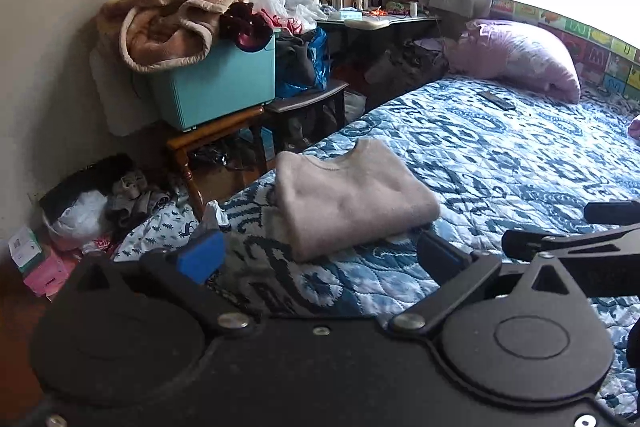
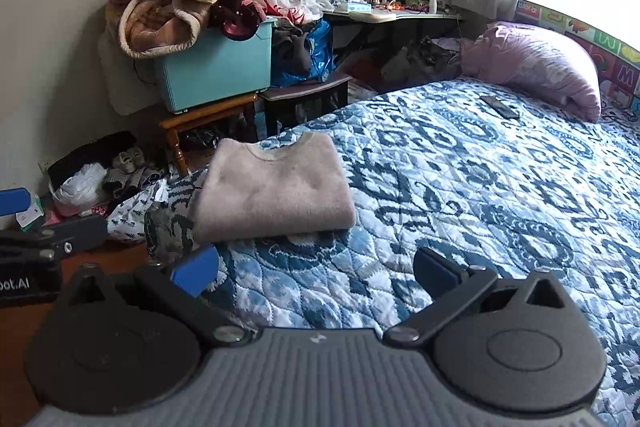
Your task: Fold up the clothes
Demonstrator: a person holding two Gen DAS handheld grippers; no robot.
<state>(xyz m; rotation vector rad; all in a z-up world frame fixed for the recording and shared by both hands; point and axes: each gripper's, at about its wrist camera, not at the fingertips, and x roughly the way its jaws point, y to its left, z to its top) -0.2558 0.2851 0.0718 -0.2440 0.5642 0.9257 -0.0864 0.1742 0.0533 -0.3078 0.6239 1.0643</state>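
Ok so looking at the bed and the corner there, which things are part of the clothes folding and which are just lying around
Part of the job:
- folded sweater near the edge of the bed
- left gripper, open, holding nothing
- right gripper, open, holding nothing

Just lying about:
- purple pillow
- dark remote-like object on the quilt
- teal bin with a brown blanket heaped on it
- cluttered desk
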